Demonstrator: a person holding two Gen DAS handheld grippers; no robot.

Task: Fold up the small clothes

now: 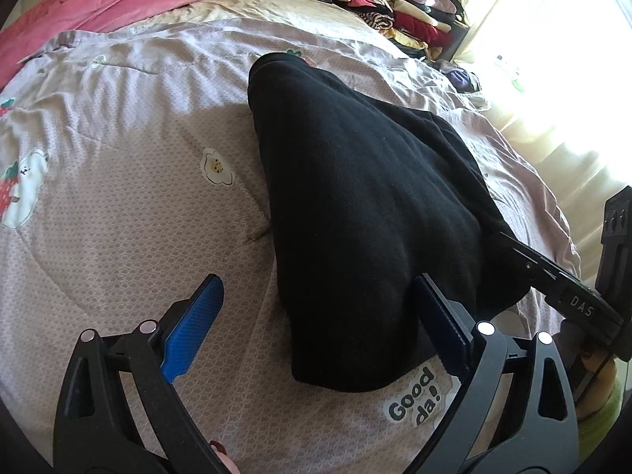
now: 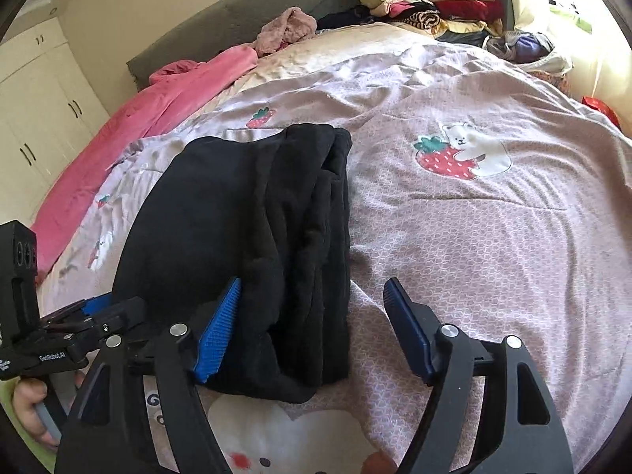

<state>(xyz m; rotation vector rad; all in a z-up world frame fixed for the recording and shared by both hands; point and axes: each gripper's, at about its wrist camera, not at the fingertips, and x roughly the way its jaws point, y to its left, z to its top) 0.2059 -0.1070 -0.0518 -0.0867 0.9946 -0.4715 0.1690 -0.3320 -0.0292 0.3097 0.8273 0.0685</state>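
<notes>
Black garment lies folded into a narrow stack on the bed, near edge, on the pink quilt. Layered fold edges face the right side in the right wrist view.

Right hand-held gripper: jaws wide apart, nothing pinched. Its left pad sits against the garment's near corner, the other pad is over bare quilt. No grip on the cloth.

Left hand-held gripper: also wide open, holding nothing. Garment's near end sits between the pads; the right pad looks close to or touching the cloth, can't tell which.

Judging by shape, this fold looks done or nearly so.

Risks from here:
- Right pad is against the loose stacked edges. Any sideways drag on pulling away could peel the top layer and undo the fold.
- Closing either gripper now could grab only the top layer, so lifting would unroll the stack.
- Quilt is soft and wrinkled; a pinch could catch quilt with the garment.
- Both grippers are near each other at the near end, collision possible.
</notes>
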